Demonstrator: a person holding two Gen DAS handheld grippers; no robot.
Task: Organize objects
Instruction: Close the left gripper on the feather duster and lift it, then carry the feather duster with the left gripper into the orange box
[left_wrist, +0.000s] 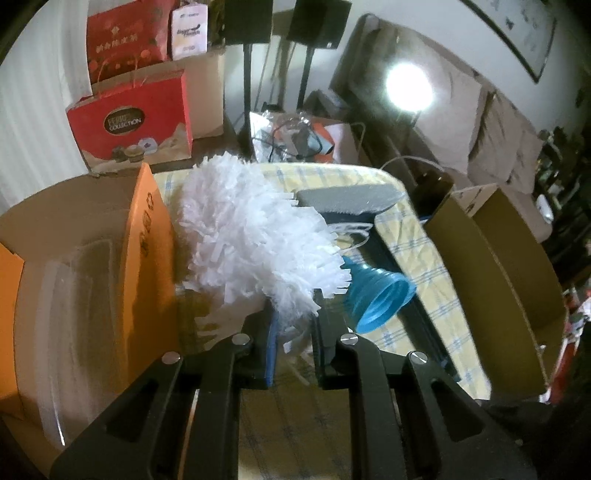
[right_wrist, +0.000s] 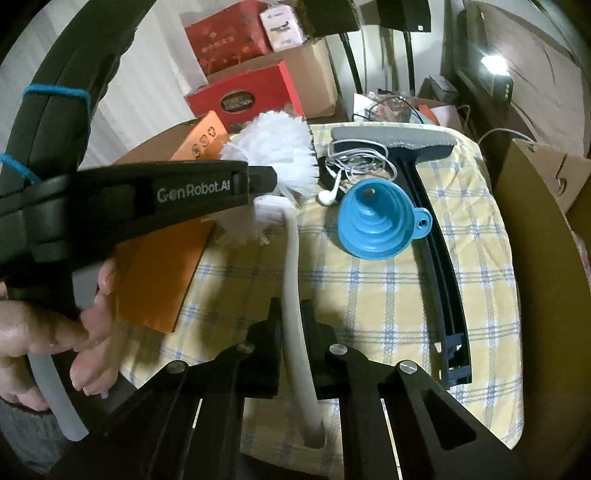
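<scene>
On duster (right_wrist: 295, 280), both fingers (right_wrist: 271, 343) clamped

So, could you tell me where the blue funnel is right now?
In the right wrist view, the blue funnel lies on the checked cloth, between the earphones and the squeegee.

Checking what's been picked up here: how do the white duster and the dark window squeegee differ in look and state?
The duster has a fluffy white head and pale handle; the squeegee is dark with a grey head. The duster is gripped by both the left gripper and right gripper; the squeegee lies untouched on the checked cloth. Both are long-handled cleaning tools.
</scene>
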